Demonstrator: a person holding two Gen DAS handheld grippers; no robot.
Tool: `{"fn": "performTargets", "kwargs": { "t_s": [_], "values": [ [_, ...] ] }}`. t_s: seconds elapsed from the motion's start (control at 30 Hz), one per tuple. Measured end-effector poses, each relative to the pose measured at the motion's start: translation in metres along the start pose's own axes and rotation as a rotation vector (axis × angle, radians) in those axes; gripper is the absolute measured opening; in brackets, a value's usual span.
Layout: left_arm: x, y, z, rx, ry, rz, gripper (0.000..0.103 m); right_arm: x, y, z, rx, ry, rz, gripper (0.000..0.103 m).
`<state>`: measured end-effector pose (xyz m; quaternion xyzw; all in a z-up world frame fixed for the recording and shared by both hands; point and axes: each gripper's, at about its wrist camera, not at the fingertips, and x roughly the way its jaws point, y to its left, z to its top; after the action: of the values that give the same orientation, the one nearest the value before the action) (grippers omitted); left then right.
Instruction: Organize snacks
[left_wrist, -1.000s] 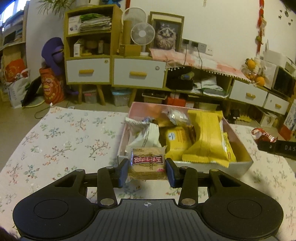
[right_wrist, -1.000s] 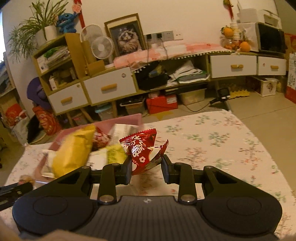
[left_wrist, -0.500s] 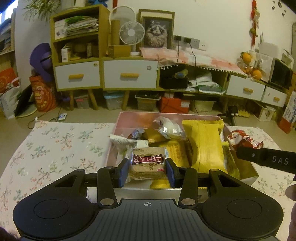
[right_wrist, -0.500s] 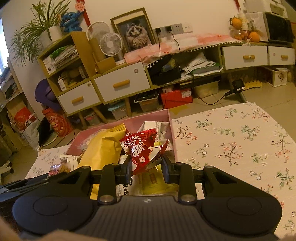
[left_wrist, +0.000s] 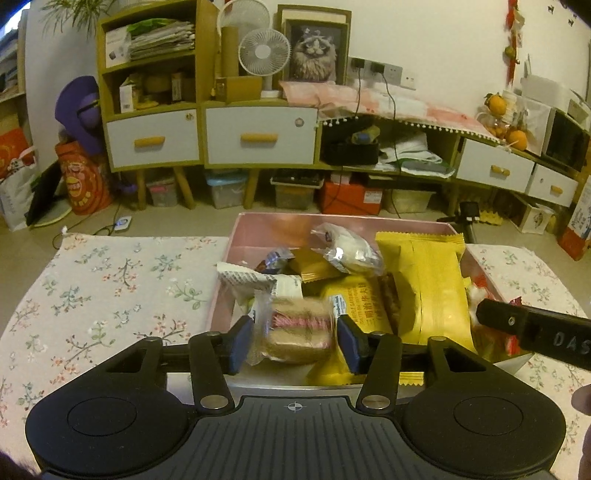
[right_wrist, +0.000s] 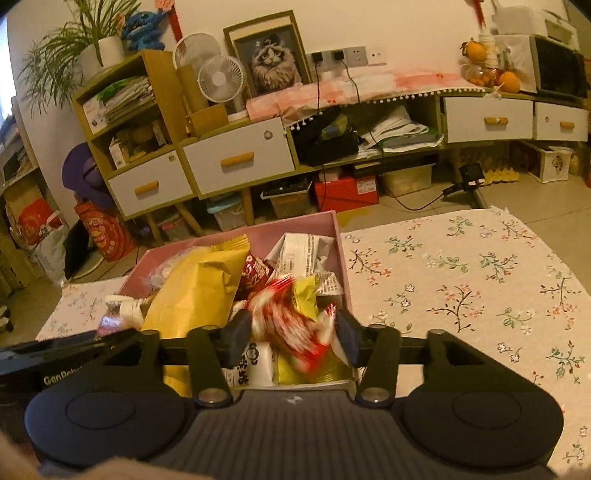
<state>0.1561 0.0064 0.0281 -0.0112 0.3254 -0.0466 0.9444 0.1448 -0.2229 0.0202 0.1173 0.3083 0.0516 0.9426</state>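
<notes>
Floral tablecloth (right_wrist: 461, 280) w/ pink box (left_wrist: 258, 229) full of snacks; drawer cabinets (left_wrist: 258, 136) far behind. Left gripper (left_wrist: 293, 341) jaws spread, blurred cracker pack (left_wrist: 295, 332) loose between them over box; right gripper (right_wrist: 291, 338) likewise, red-white pack (right_wrist: 288, 325).

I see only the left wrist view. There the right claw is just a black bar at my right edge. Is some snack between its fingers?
Observer: Yes. In the right wrist view a red-and-white packet, blurred, is between the fingers of the right claw, and the jaws stand open.
Operator: Is it above the box or above the cloth?
Observer: It is above the pink box, near the box's right wall.
Operator: What lies under it?
Observer: A white packet with black print lies under it, with a yellow packet beside that.
</notes>
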Motion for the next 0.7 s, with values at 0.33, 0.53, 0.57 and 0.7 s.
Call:
{"fn": "performTargets", "kwargs": {
  "t_s": [0.33, 0.53, 0.57, 0.7],
  "values": [
    [-0.032, -0.002, -0.006, 0.010, 0.006, -0.007, 0.078, -0.025, 0.004, -0.004, -0.061, 0.008, 0.020, 0.080],
    [-0.062, -0.003, -0.017, 0.003, 0.038, 0.000, 0.086, -0.049, 0.010, -0.007, -0.105, 0.042, 0.001, 0.093],
    [-0.067, -0.003, -0.018, 0.002, 0.040, 0.004, 0.088, -0.052, 0.010, -0.007, -0.102, 0.055, -0.010, 0.094],
    [-0.089, -0.003, -0.021, 0.002, 0.074, 0.009, 0.094, -0.062, 0.009, -0.008, -0.089, 0.111, -0.040, 0.096]
  ]
}}
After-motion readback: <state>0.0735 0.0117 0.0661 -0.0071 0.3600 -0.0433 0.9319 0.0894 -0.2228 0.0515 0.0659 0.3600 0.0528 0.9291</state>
